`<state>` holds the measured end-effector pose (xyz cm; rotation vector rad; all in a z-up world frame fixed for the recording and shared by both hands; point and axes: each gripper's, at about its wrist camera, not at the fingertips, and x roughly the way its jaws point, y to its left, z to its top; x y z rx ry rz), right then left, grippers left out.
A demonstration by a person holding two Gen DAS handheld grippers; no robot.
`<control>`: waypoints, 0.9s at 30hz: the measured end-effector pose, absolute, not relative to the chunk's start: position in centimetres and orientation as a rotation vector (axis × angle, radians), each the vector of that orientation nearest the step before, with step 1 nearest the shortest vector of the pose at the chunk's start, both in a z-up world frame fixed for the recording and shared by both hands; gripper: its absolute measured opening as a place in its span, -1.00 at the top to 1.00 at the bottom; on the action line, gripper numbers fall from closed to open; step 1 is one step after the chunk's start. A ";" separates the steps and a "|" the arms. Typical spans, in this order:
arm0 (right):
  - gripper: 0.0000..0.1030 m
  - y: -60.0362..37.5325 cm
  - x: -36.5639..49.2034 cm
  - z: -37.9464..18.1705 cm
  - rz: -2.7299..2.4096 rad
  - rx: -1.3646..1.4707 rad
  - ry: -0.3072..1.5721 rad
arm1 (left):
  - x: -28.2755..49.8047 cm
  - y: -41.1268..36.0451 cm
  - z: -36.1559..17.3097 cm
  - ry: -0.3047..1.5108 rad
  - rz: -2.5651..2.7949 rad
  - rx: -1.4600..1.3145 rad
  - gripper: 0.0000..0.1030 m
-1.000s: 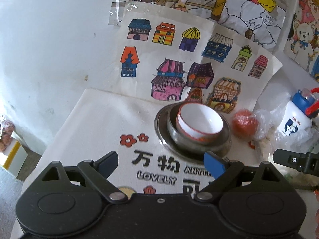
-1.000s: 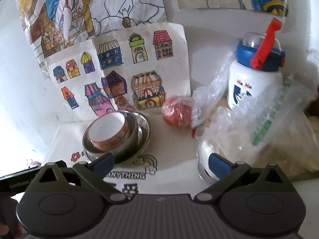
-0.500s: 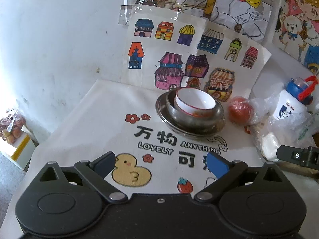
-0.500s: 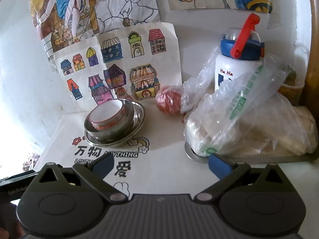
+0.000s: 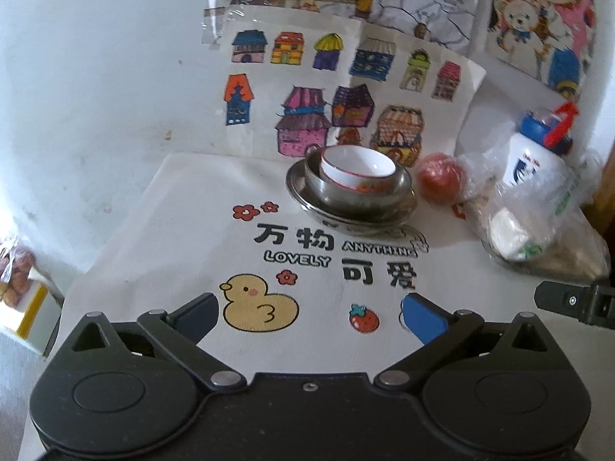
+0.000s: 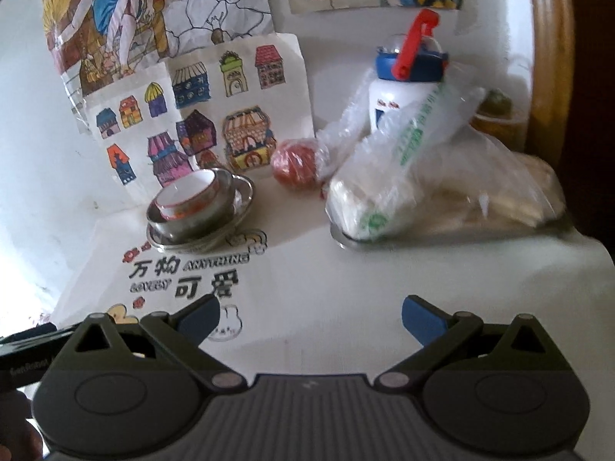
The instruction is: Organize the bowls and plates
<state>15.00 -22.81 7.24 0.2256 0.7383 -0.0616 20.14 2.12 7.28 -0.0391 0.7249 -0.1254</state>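
1. Your left claw (image 5: 309, 317) stands wide with nothing between its blue pads; under it lies the printed cloth (image 5: 184, 207), with the duck and strawberry prints between the fingers.
2. Your right claw (image 6: 310, 319) is just as wide and just as empty, over a bare part of the same cloth (image 6: 346, 276).
3. Each claw shows at the edge of the other's view: the right one at the left view's right edge, the left one at the right view's lower left.
4. The task's stack sits well ahead of both claws, at the far side of the cloth, against the paper of drawn houses (image 5: 346, 88).
5. The stack from the bottom: a steel plate (image 5: 296, 192), on it a steel bowl (image 5: 357, 201), and in that a white bowl (image 5: 357, 163) with a red rim, tilted. The white bowl looks empty.
6. Just right of the plate lies a red ball (image 5: 440, 180), apart from it and partly in clear wrap.
7. Farther right, a clear bag (image 6: 442, 192) holds pale food; what it is, you cannot tell. It rests on a metal dish (image 6: 346, 240) whose rim shows below it.
8. Behind the bag stands a white bottle (image 6: 392, 92) with a blue cap and red loop, closed.
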 end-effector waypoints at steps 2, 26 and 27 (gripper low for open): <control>-1.00 -22.3 14.0 6.9 -0.083 0.234 0.737 | 19.9 2.3 7.1 0.728 -0.150 -0.019 -0.98; -1.00 -20.6 10.9 6.1 -0.172 0.200 0.725 | 17.5 3.7 5.7 0.719 -0.228 0.016 -0.98; -1.00 -20.6 10.9 6.2 -0.171 0.200 0.725 | 17.6 3.8 5.8 0.719 -0.227 0.013 -0.98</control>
